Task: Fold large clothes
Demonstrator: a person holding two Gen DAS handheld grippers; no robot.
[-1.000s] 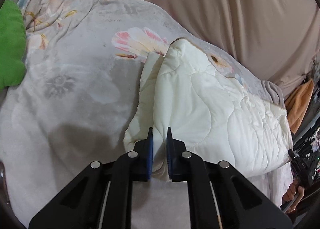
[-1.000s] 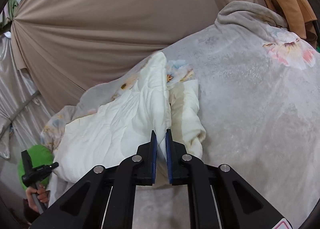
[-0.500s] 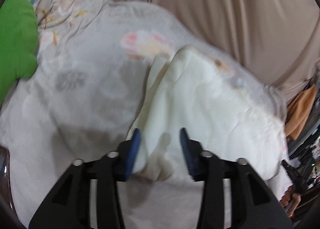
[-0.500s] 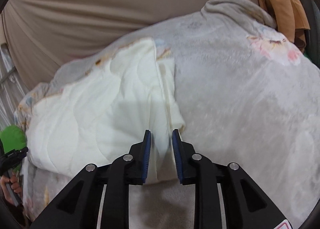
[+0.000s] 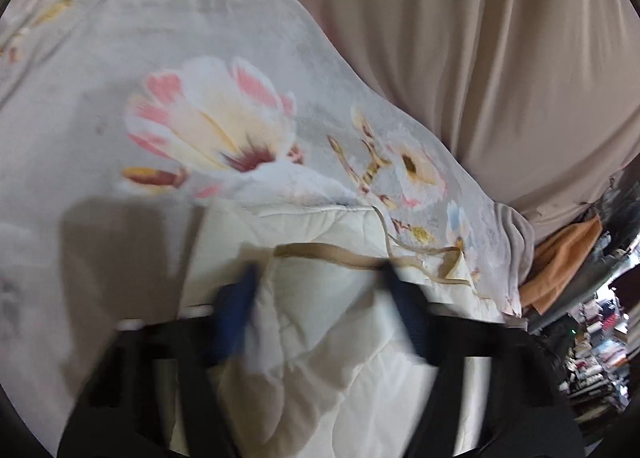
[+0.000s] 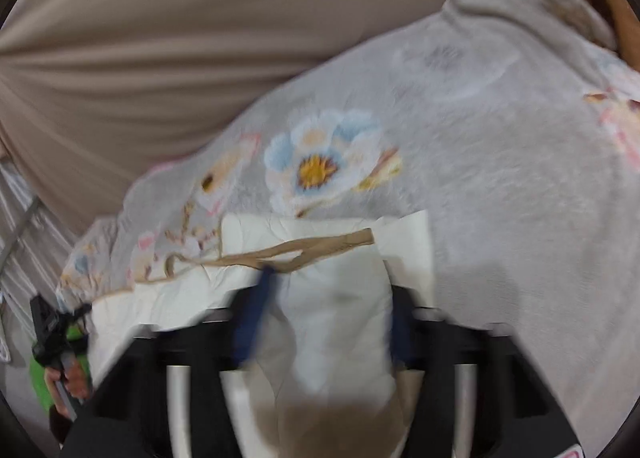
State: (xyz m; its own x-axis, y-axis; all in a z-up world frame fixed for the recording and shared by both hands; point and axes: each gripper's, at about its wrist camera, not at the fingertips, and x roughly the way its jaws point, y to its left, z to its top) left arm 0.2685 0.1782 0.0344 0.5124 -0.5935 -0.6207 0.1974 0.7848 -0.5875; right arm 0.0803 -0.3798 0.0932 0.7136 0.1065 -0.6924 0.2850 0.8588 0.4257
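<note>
Letting go cleanly is, by my reading, the step in hand: both grippers should draw back low and level so the fold just laid does not spring open, and neither blue pad should snag the tan edging on the way out.

On the left, the left gripper (image 5: 320,298) has its fingers (image 5: 236,310) spread wide and released, holding nothing. The cream quilted garment (image 5: 328,370) lies on the bed's grey floral blanket (image 5: 100,70), filling the gap between the two fingers and running nearer than their tips. Its tan trim (image 5: 328,254) crosses just beyond the fingertips, on the far edge of the fold. Motion blur hides whether the pads touch the cloth.

On the right, the right gripper (image 6: 328,310) is likewise open and empty, its fingers (image 6: 256,310) parted on either side of a raised hump of the same garment (image 6: 344,310). The trim (image 6: 304,250) again sits just past the tips, with a cream flap (image 6: 412,242) to the right. Beyond the blanket (image 6: 500,162) hangs a beige curtain (image 6: 200,38). The next move likely calls for a fresh grip on the folded edge.
</note>
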